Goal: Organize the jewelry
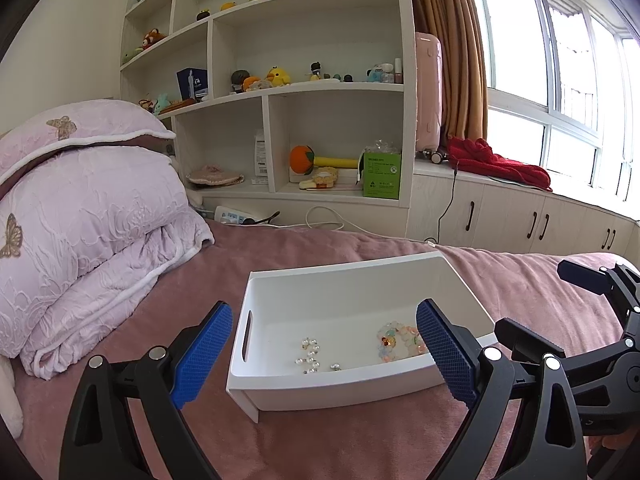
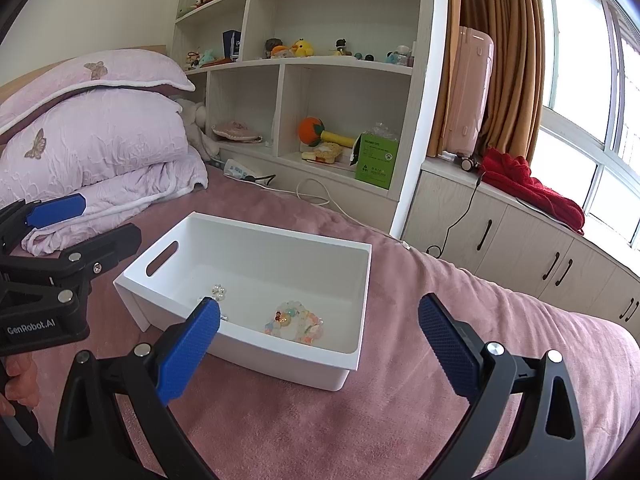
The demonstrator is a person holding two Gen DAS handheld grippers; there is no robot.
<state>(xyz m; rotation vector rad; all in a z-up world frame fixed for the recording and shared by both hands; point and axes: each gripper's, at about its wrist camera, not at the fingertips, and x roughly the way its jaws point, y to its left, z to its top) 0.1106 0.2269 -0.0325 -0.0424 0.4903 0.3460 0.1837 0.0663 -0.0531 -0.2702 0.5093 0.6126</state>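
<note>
Both tongs are wide apart and hold nothing: the left tongs (image 1: 324, 354) and the right tongs (image 2: 320, 342) hang just in front of the white box (image 2: 260, 346) on the pink bed (image 2: 460, 280). Inside the box lie the pearl pieces (image 1: 309, 354) on the left and the colorful bead bracelet (image 2: 295, 322) on the right. No jewelry shows on the bed, so the job looks almost done

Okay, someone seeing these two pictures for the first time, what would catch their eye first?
Probably the white bin lying on the pink bedspread in the middle, with a cluster of pearls at its left and a colourful bead bracelet at its right. Next, the blue-padded left gripper and right gripper, both open and empty in front of the bin. Behind stand folded lilac bedding and a toy-filled white shelf.
</note>
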